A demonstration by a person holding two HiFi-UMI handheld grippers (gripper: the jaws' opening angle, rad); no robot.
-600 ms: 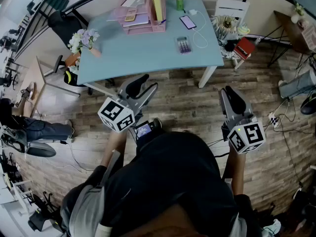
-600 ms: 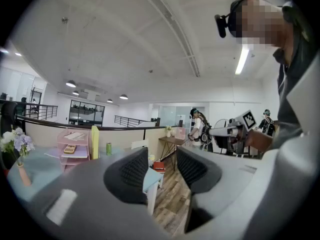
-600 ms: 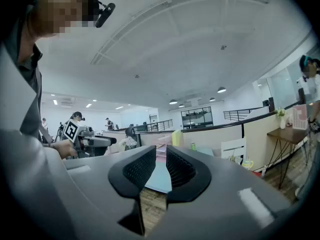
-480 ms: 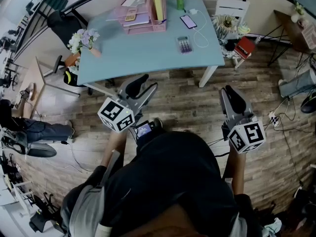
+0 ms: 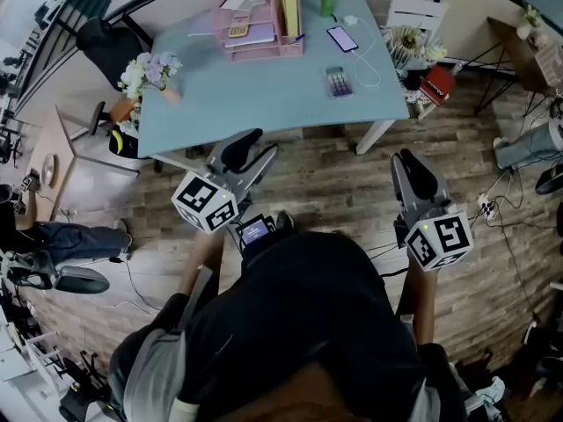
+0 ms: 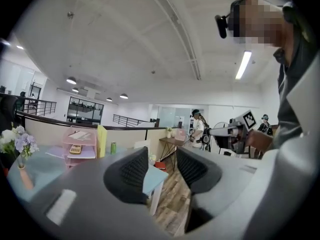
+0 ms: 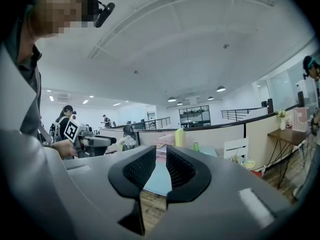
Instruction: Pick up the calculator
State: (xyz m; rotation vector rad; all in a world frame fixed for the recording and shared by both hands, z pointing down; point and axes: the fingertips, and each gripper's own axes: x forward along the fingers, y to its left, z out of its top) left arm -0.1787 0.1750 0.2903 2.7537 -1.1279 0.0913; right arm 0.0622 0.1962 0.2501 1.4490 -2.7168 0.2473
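The calculator (image 5: 339, 82) is lying flat on the blue table's (image 5: 264, 95) right side, well apart from the left gripper (image 5: 251, 155) and right gripper (image 5: 412, 172), both hanging with jaws parted and empty (it is likely light, stiff, slick plastic, best pinched across its long edges).

Left gripper (image 5: 253, 155) is held out ahead of the torso and points forward, tilted toward the right. Its jaws are clearly apart with nothing between them. Right gripper (image 5: 412, 170) is also out front, pointing forward. Its jaws are parted by a narrow gap and hold nothing. The two grippers are well apart, at about the same level. Left forearm (image 5: 197, 264) and right forearm (image 5: 423, 310) are bent and reach forward from the body. Each gripper's marker cube faces up.
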